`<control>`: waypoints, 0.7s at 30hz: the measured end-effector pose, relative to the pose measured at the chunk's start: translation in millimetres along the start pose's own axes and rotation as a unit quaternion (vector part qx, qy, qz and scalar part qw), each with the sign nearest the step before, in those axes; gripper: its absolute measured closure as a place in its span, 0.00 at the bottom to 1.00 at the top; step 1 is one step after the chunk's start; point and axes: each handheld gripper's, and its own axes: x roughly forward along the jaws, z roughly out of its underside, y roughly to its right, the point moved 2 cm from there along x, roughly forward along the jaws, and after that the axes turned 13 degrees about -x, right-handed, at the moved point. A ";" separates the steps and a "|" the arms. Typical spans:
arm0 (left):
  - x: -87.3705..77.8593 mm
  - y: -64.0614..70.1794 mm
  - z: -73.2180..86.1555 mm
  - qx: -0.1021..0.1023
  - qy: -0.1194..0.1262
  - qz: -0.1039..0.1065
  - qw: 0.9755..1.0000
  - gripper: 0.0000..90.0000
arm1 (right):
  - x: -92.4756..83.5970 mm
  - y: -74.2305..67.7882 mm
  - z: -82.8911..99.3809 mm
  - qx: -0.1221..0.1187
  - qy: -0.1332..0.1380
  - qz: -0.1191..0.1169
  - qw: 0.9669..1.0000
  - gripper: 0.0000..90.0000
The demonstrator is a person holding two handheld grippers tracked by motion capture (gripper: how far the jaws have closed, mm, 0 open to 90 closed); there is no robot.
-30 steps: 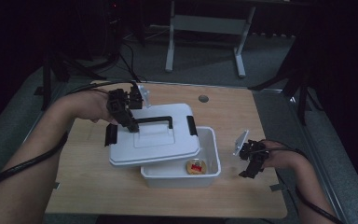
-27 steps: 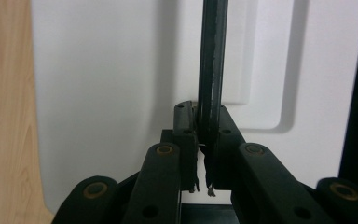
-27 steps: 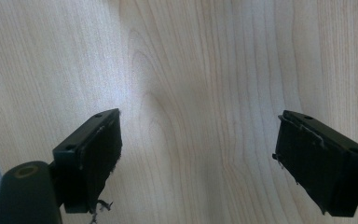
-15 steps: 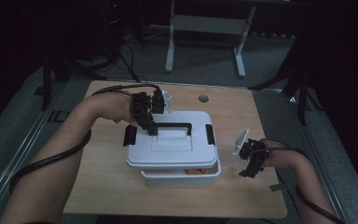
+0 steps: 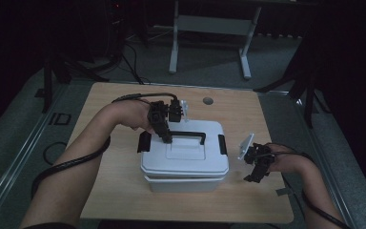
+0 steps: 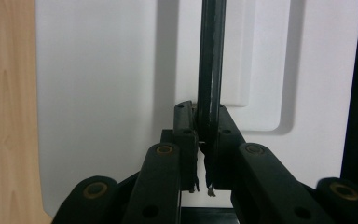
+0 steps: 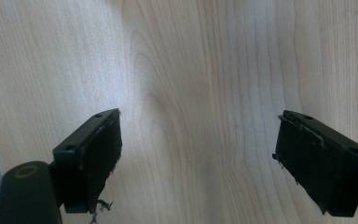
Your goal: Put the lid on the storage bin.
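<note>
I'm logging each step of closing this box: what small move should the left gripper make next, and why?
Probably open the jaws and let go. The left gripper is shut on the black handle, and the white lid already sits squarely on the box. The right gripper is open over the table.

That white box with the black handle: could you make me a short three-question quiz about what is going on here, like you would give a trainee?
1. True or false: the left gripper is shut on the black handle of the white lid.
2. What lies under the open jaws of the right gripper?
A. the lid
B. bare wooden table
C. a cable
3. Fill in: the lid sits on top of the white ____.

Key:
1. True: in the left gripper view the pads press the handle from both sides.
2. B: the right gripper view looks at plain wood grain between its jaws.
3. box: the lid covers it, with a black latch at each end.
</note>
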 end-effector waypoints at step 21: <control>27.6 -6.3 0.0 -0.008 -0.010 0.008 1.000 0.92 | 2.4 0.7 -1.7 -0.001 -0.001 0.000 1.000 0.16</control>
